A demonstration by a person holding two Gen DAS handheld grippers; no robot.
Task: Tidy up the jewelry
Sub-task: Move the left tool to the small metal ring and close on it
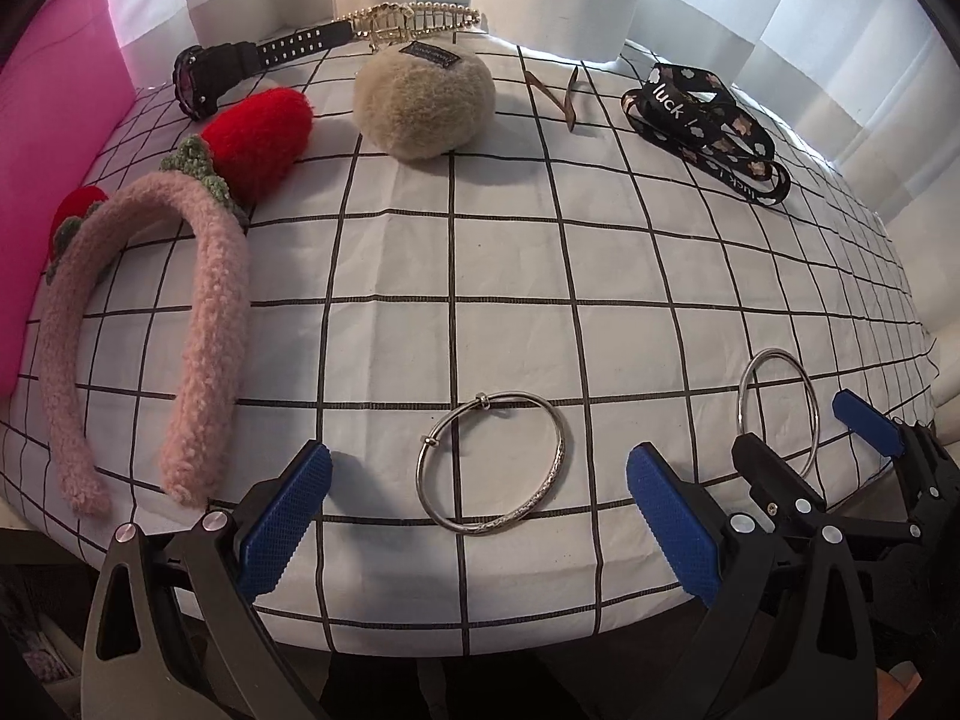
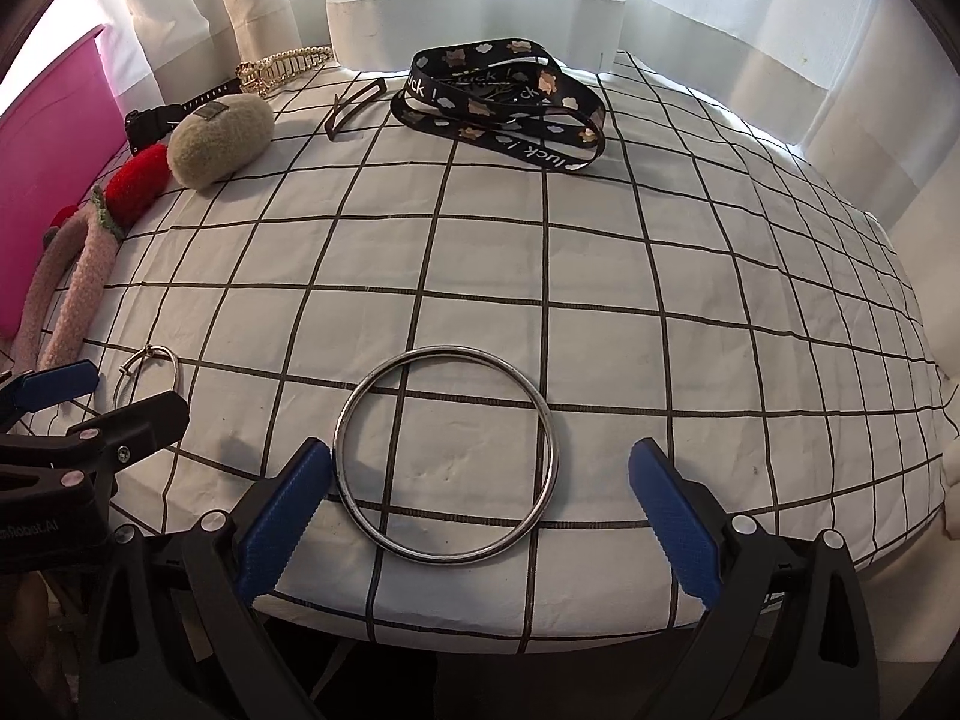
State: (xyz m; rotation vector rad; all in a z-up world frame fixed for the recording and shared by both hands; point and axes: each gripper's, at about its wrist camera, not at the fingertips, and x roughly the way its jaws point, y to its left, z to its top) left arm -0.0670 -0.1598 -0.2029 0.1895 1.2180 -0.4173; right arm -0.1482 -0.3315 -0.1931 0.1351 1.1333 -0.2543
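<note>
A silver patterned bangle [image 1: 493, 461] lies flat near the front edge, between the open fingers of my left gripper [image 1: 477, 516]. A plain silver ring bangle [image 2: 447, 447] lies between the open fingers of my right gripper [image 2: 480, 516]; it also shows in the left wrist view [image 1: 778, 405]. The patterned bangle shows at the left of the right wrist view [image 2: 150, 375]. Both grippers are empty and hover at the table's front edge.
On the checked tablecloth [image 1: 510, 276]: a pink fuzzy headband with red strawberries [image 1: 198, 276], a beige plush ball [image 1: 423, 102], a black watch [image 1: 240, 69], a gold hair claw [image 1: 414, 21], a brown hair clip [image 1: 561, 99] and a black "luck" lanyard [image 2: 504, 102]. A pink box [image 1: 54, 138] stands left. Curtains hang behind.
</note>
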